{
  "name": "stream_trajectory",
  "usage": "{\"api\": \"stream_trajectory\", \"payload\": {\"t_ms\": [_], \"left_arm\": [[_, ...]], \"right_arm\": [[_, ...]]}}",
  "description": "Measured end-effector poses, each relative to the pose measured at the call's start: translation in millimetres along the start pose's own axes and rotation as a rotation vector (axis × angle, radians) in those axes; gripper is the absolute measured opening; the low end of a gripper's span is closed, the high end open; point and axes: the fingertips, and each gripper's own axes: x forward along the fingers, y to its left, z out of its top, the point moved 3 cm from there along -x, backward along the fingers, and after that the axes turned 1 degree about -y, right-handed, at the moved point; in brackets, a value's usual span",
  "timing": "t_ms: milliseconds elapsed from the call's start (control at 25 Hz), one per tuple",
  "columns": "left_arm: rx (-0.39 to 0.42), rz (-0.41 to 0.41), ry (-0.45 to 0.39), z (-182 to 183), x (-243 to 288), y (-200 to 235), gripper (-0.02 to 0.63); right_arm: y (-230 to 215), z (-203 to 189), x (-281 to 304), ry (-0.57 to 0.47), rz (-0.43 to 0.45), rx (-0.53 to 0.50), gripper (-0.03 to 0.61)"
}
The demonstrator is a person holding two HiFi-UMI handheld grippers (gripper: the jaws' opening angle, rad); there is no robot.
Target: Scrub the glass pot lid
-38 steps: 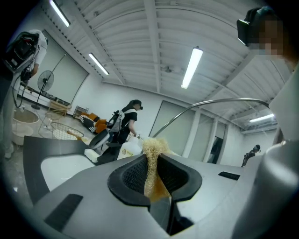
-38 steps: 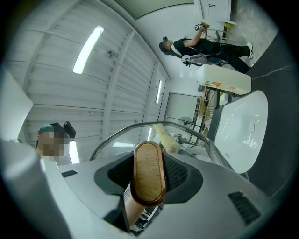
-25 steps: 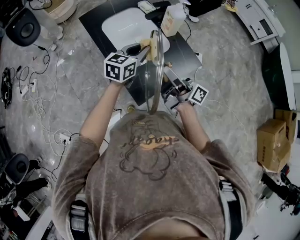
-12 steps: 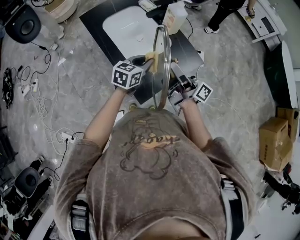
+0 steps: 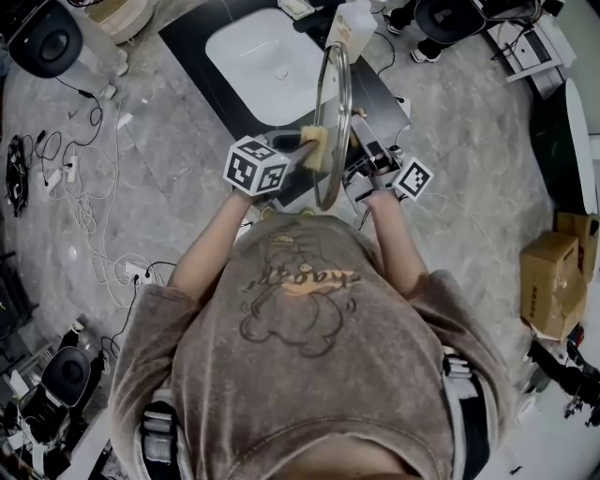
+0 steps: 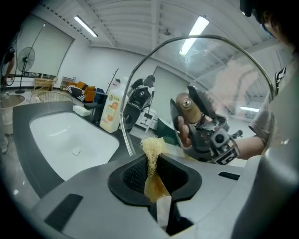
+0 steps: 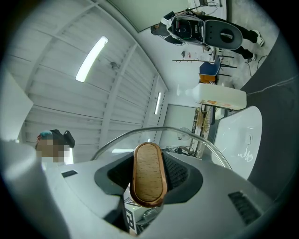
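The glass pot lid (image 5: pixel 334 112) stands on edge over the black counter, its steel rim (image 6: pixel 196 46) arching across the left gripper view. My right gripper (image 5: pixel 364 161) is shut on the lid's wooden knob (image 7: pixel 148 175), which fills the space between its jaws. My left gripper (image 5: pixel 302 150) is shut on a yellow sponge (image 5: pixel 315 147) and presses it against the lid's left face near the middle. In the left gripper view the sponge (image 6: pixel 152 156) sticks up between the jaws. The right gripper (image 6: pixel 210 135) and the knob (image 6: pixel 186 103) show through the glass.
A white sink basin (image 5: pixel 267 61) is set in the black counter (image 5: pixel 192 42) just beyond the lid. A detergent bottle (image 5: pixel 354 23) stands behind it. Cables (image 5: pixel 84 216) trail over the grey floor at left, and cardboard boxes (image 5: pixel 548 286) sit at right.
The sponge has slid down the lid's left face, from near its top edge to about its middle. The lid and both grippers have shifted slightly right and away.
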Motion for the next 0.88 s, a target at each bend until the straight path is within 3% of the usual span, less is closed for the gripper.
{"api": "stream_trajectory", "payload": {"t_ms": [400,560,880], "left_arm": [[-0.030,-0.224,-0.010,15.2,-30.1,-52.0,0.069],[-0.040,-0.303,-0.062,32.3,-41.9,-71.3,0.067],[-0.087,-0.374,-0.225,80.8,-60.5,-80.9,0.069]], "right_arm": [[-5.3,11.5,-4.3,-0.014,-0.019,-0.014,0.173],[-6.3,13.6,-5.7,-0.021,-0.017,-0.014,0.175],[-11.6,6.5,-7.2,-0.018,-0.016,0.017,0.173]]}}
